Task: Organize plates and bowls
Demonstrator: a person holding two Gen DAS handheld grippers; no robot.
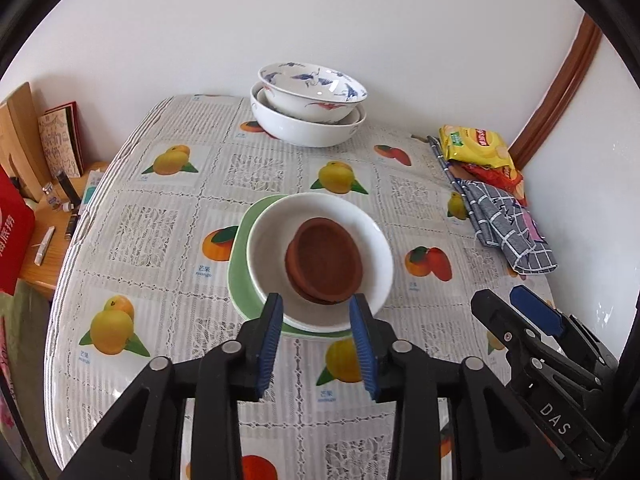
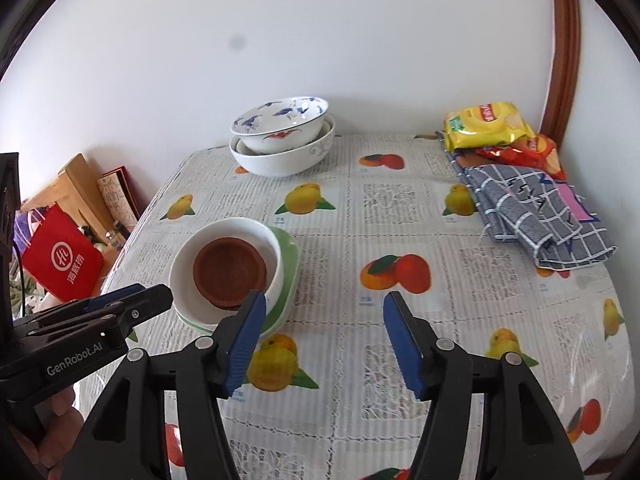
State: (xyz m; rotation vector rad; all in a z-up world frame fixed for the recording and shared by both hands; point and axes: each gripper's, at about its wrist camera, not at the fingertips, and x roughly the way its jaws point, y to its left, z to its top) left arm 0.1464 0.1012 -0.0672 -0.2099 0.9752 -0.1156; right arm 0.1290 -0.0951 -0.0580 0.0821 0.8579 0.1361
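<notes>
Brown dish [image 1: 324, 266] nested in white bowl [image 1: 376, 248], bowl on green plate [image 1: 240, 276], mid-counter. Left tongs [image 1: 318, 346] spread open, empty, tips just before bowl's near rim. Right tongs [image 2: 324, 342] open, empty, right of stack. Two patterned bowls [image 1: 310, 110] stacked at far counter edge by wall. Counter [image 1: 160, 232] under fruit-print cloth. Snack packets [image 2: 486, 126], checked towel [image 2: 532, 220] at right edge.

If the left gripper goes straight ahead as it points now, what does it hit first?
Most likely the near rim of the white bowl, which sits just ahead between the open left gripper's fingers. Depth is uncertain.
</notes>
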